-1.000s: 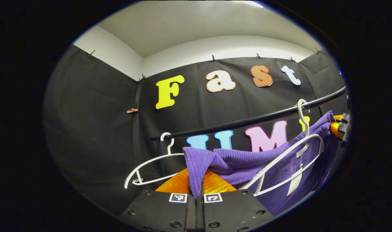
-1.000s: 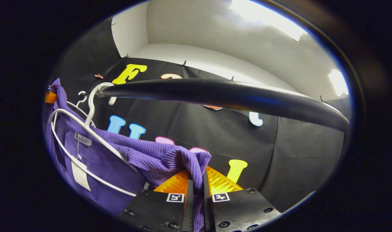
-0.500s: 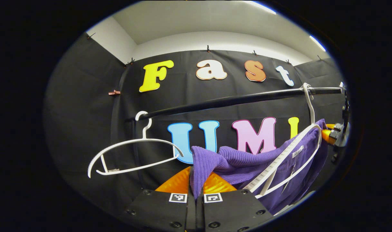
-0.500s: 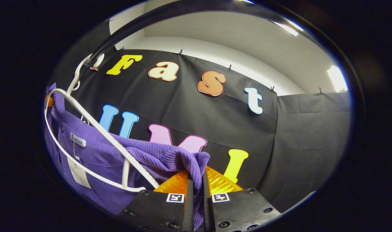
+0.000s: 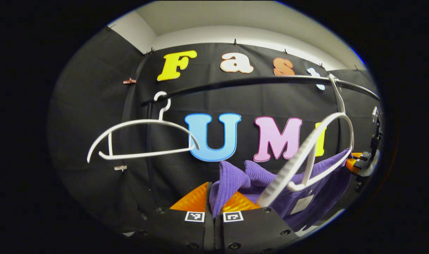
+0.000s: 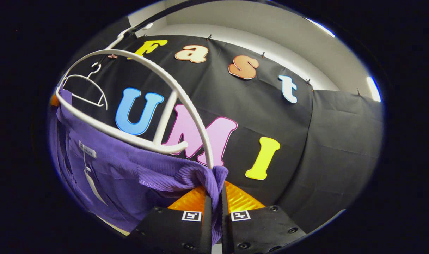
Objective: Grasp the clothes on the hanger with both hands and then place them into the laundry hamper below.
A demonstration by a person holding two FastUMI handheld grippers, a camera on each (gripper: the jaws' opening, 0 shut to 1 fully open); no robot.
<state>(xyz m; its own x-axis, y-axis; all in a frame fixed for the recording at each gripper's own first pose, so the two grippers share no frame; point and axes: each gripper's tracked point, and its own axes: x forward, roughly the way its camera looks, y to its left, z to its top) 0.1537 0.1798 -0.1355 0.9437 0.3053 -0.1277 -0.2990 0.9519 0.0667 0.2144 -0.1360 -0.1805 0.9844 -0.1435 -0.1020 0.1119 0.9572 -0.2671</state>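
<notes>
A purple ribbed garment [image 5: 270, 181] [image 6: 129, 176] hangs stretched between my two grippers. My left gripper [image 5: 214, 204] is shut on one of its shoulders. The other shoulder is pinched in my right gripper [image 6: 214, 201], which is shut as well. The white hanger [image 5: 320, 141] [image 6: 158, 106] still hooks on the black rail [image 5: 242, 83]; most of its frame now stands bare above the garment. At the far right of the left gripper view, the right gripper [image 5: 359, 162] holds the cloth. No hamper is in sight.
A second, bare white hanger [image 5: 140, 137] [image 6: 84, 88] hangs on the same rail to the left. The black cloth wall stands close behind, and a white ceiling with lights lies above.
Both grippers have dropped lower with the garment. The rail has risen in both views, and the garment has slid down off the hanger, baring its frame.
</notes>
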